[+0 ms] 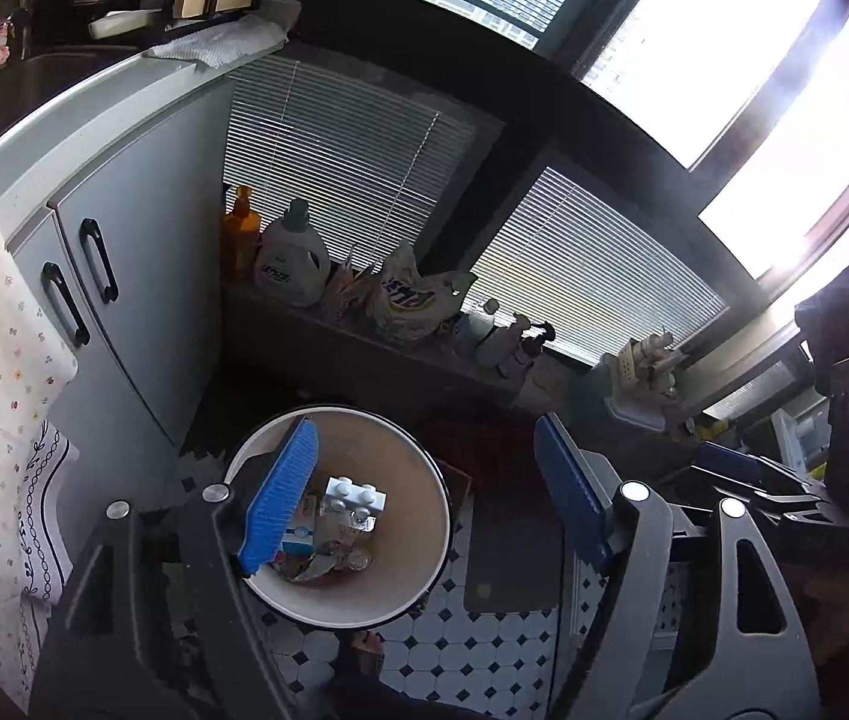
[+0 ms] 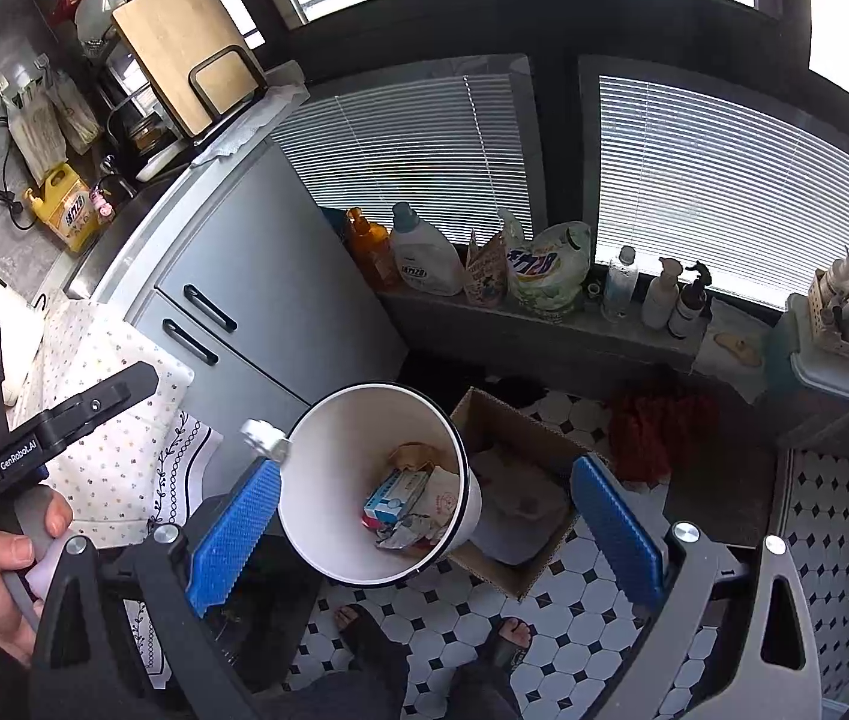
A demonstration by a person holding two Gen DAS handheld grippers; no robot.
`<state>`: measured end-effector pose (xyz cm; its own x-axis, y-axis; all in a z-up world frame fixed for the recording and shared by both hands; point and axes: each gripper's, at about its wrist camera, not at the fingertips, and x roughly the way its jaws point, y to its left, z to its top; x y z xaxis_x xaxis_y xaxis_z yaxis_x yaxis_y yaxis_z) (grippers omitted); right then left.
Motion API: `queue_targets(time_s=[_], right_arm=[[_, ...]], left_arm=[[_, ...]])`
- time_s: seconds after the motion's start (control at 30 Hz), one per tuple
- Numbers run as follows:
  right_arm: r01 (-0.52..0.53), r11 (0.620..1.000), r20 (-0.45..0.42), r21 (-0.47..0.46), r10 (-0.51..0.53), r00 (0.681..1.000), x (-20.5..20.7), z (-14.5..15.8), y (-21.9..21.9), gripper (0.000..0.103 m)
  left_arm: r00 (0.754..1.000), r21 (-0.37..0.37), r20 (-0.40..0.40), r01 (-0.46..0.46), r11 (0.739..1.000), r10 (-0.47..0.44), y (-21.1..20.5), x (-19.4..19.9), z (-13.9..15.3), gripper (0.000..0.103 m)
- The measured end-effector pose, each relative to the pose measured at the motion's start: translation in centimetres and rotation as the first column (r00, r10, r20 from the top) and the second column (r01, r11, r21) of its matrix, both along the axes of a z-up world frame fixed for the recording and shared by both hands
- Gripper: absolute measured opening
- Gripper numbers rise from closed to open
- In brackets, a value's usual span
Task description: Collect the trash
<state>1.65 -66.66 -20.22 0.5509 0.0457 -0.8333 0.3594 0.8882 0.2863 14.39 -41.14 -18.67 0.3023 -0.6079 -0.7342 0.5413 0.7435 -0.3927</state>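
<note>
Both grippers are hanging over the white trash bin (image 1: 340, 516), which sits on the tiled floor (image 1: 484, 648) below the jaws. The left gripper (image 1: 418, 504) has its jaws spread wide with nothing in them. Same for the right gripper (image 2: 424, 540): wide open, empty.

A white toy brick (image 1: 355, 495) lies on top of the pile in the bin, just off the left gripper's left pad. Under it there's a blue-and-white box (image 2: 394, 495) and crumpled wrappers (image 2: 412, 531).

My guess is all this stuff is light. The brick is stiff and a bit slick, so pinch its flat sides. The wrappers are soft and would just squash; grab a bunched-up fold. The cardboard box (image 2: 520, 438) next to the bin looks flimsy, so take it by a wall.
</note>
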Motion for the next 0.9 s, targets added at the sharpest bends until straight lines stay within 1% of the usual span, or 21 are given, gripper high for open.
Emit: queue_targets(time_s=[0.17, 0.33, 0.5, 0.7, 0.8, 0.9], right_arm=[[-0.037, 0.999, 0.010, 0.016, 0.037, 0.999, 0.2, 0.0, 0.1, 0.095], [-0.100, 0.995, 0.033, 0.028, 0.099, 0.995, 0.7, 0.9, 1.1, 0.095], [-0.146, 0.989, 0.052, 0.030, 0.144, 0.988, 1.2, 2.4, 2.7, 0.095], [-0.176, 0.984, 0.084, 0.008, 0.174, 0.981, 1.3, 5.3, 5.3, 0.095], [-0.193, 0.981, 0.095, -0.006, 0.193, 0.977, 1.2, 6.6, 7.4, 0.095], [-0.199, 0.980, 0.097, -0.016, 0.199, 0.975, 1.1, 7.8, 9.8, 0.095]], left_arm=[[0.999, 0.005, 0.015, -0.046, 0.999, 0.046, 1.2, -1.1, 0.6, 0.086], [0.989, 0.019, 0.032, -0.143, 0.990, 0.143, 3.9, -2.6, 2.0, 0.093], [0.967, 0.015, 0.054, -0.249, 0.968, 0.247, 7.7, -4.0, 4.2, 0.097], [0.937, -0.020, 0.091, -0.336, 0.942, 0.336, 13.1, -5.1, 7.0, 0.097], [0.922, -0.030, 0.108, -0.370, 0.929, 0.371, 15.8, -5.8, 8.5, 0.097], [0.910, -0.010, 0.138, -0.394, 0.919, 0.391, 18.5, -6.5, 10.1, 0.097]])
